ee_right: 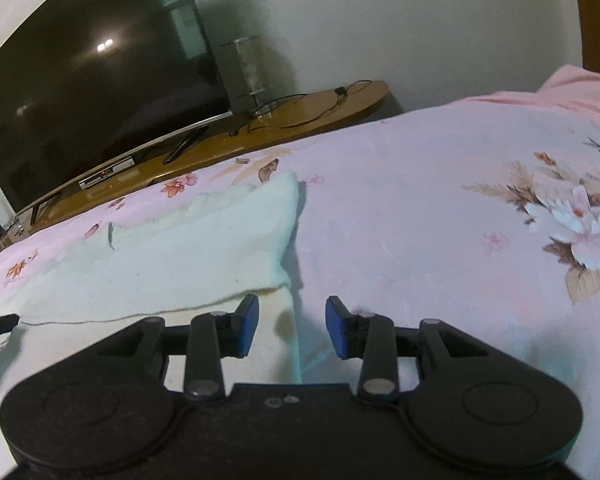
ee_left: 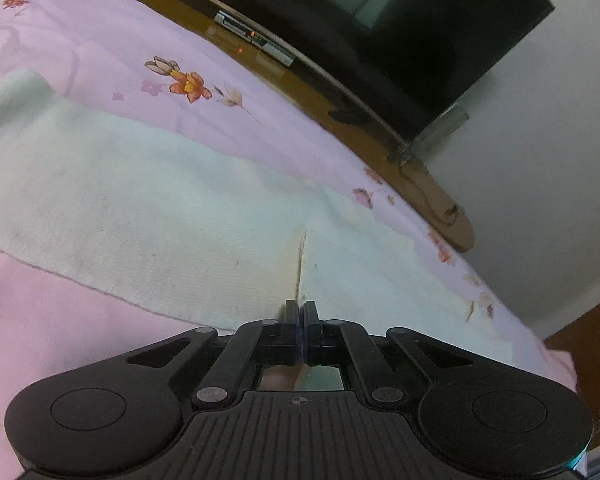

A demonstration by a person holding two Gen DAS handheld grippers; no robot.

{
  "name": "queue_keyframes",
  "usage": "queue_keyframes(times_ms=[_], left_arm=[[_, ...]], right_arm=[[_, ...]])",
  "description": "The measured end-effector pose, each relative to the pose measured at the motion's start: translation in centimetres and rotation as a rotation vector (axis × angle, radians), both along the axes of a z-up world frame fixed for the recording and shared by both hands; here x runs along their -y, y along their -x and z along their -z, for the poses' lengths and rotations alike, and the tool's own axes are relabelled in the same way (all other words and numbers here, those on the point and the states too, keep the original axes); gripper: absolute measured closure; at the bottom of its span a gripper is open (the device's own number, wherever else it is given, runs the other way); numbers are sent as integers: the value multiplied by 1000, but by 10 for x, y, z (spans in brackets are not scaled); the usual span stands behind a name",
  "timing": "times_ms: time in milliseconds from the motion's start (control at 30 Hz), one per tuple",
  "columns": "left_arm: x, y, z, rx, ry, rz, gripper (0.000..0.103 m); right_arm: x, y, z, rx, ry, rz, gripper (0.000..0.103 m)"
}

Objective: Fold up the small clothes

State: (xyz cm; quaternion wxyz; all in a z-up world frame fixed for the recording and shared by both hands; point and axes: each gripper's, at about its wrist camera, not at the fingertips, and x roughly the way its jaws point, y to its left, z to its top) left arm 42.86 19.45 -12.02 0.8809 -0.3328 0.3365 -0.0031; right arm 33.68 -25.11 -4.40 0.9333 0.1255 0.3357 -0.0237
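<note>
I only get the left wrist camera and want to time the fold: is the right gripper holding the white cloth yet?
Observer: No. The right gripper is open, with nothing between its blue pads.
Operator: Where is it relative to the cloth?
Observer: It straddles the right edge of the white cloth. One finger is over the cloth, the other over the pink bedsheet.
Operator: What's to its right?
Observer: A large flower print on the sheet.
</note>
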Motion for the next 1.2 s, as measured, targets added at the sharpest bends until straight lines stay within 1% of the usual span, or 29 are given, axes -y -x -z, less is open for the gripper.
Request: queue_keyframes(times_ms=[133, 200, 267, 333, 400, 467, 533, 633, 700, 733, 767, 800, 833, 867, 1000, 1033, 1067, 1133, 1200], left_arm=[[-2, 4, -5, 27, 12, 0, 102], [1, 2, -6, 19, -12, -2, 102], [2, 0, -8, 7, -28, -26, 102], [1, -1, -7, 12, -3, -23, 102], [2, -5, -5, 3, -2, -12, 102], [2, -8, -2, -5, 19, -6, 102], [0, -10, 2, -13, 39, -23, 102], [-6, -8, 5, -10, 90, -57, 102], [-8, -6, 5, -2, 104, -68, 102], [-8, -6, 5, -1, 109, -67, 100], [-7, -4, 4, 0, 108, -65, 79], [-6, -3, 3, 5, 104, -67, 61], [-4, 0, 0, 21, 93, -79, 36], [-3, 2, -2, 36, 86, -80, 34], [-3, 0, -3, 31, 112, -73, 35], [-4, -2, -2, 28, 120, -70, 41], [-5, -4, 0, 20, 137, -62, 57], [-7, -8, 6, -11, 178, -54, 66], [-6, -12, 12, -35, 197, -41, 77]], right_arm=[[0, 5, -3, 3, -1, 1, 65], [0, 6, -5, 7, 3, -4, 65], [0, 7, -8, 14, -1, -6, 64], [0, 7, -9, 17, -1, -7, 63], [0, 7, -8, 18, -1, -8, 63], [0, 6, -6, 14, -2, -7, 63], [0, 5, -3, 6, -6, -4, 63], [-1, 4, 0, -2, -6, -8, 63], [-2, 4, 1, -4, -6, -13, 63], [-2, 4, 2, -4, -7, -15, 63], [-2, 4, 2, -4, -8, -16, 63], [-2, 3, 3, -5, -9, -15, 63], [-1, 4, 4, -6, -10, -15, 63], [-1, 3, 4, -7, -11, -16, 63], [-2, 5, 6, -12, -15, -24, 63], [-3, 5, 6, -14, -13, -26, 63], [-3, 5, 6, -15, -12, -29, 63], [-3, 5, 4, -12, -8, -34, 63], [-2, 5, 3, -11, -6, -35, 63]])
